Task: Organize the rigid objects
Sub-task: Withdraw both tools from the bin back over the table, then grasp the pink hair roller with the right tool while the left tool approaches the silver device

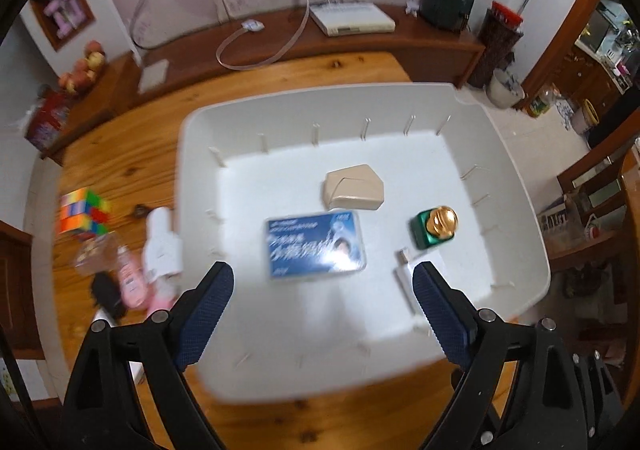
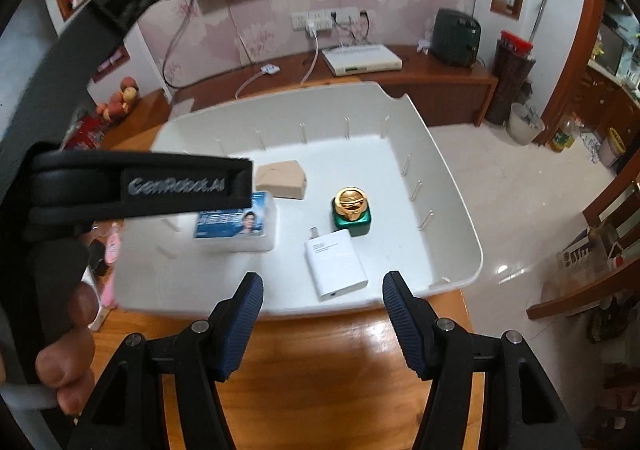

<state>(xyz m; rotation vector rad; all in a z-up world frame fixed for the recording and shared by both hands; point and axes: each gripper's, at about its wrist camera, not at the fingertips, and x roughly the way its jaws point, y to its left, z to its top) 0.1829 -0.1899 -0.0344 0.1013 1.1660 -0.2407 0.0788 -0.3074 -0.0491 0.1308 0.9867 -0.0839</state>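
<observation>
Wood table (image 2: pixel 320 362) w/ white tray (image 2: pixel 452 210), TV wall behind; both grippers (image 1: pixel 323 282) (image 2: pixel 323 292) spread apart, holding nothing

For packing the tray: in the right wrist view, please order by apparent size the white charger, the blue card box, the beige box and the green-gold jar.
1. Blue card box, partly hidden, and white charger: alike; the charger lies nearer.
2. Beige box.
3. Green-gold jar.
</observation>
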